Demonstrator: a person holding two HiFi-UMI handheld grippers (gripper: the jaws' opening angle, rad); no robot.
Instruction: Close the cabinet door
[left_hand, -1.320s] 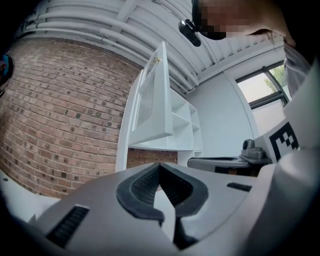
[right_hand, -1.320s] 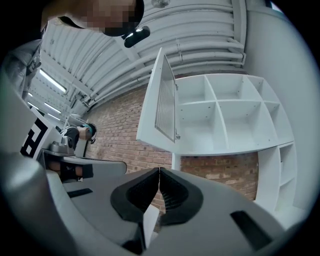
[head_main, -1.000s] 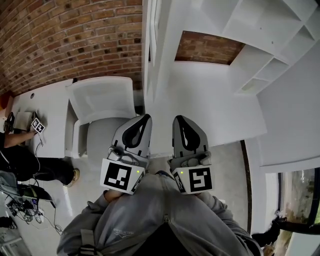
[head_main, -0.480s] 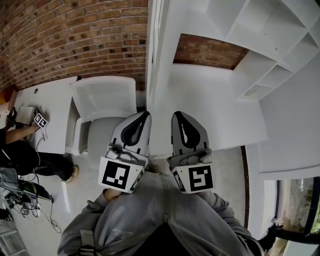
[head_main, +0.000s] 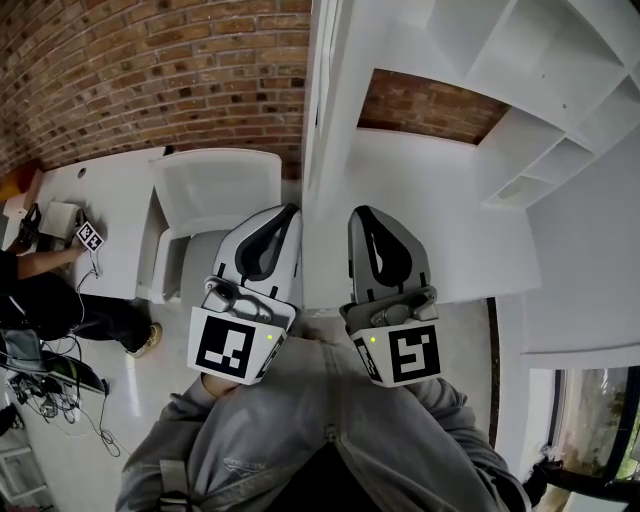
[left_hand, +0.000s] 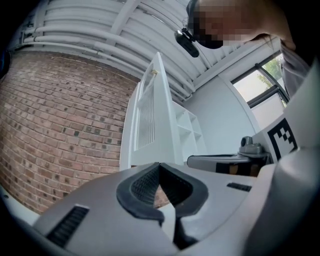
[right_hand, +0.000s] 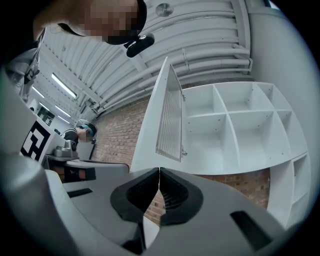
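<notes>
The white cabinet door (head_main: 318, 95) stands open, edge-on toward me, directly above the gap between my two grippers. Its slatted panel (right_hand: 168, 120) shows in the right gripper view, hinged to the white cabinet (right_hand: 235, 127) with its open shelf compartments. The same door (left_hand: 150, 112) rises ahead in the left gripper view. My left gripper (head_main: 290, 212) is shut with nothing in it, below and just left of the door. My right gripper (head_main: 360, 214) is also shut and empty, just right of it. Neither touches the door.
A white counter (head_main: 430, 210) runs under the cabinet shelves (head_main: 530, 70). A white chair (head_main: 215, 190) and a white desk (head_main: 100, 200) stand at the left by the brick wall (head_main: 150, 70). A person (head_main: 35, 295) sits at the far left; a window (head_main: 590, 420) is at lower right.
Both grippers have risen a little, side by side, toward the open door. Their jaws stay shut.
</notes>
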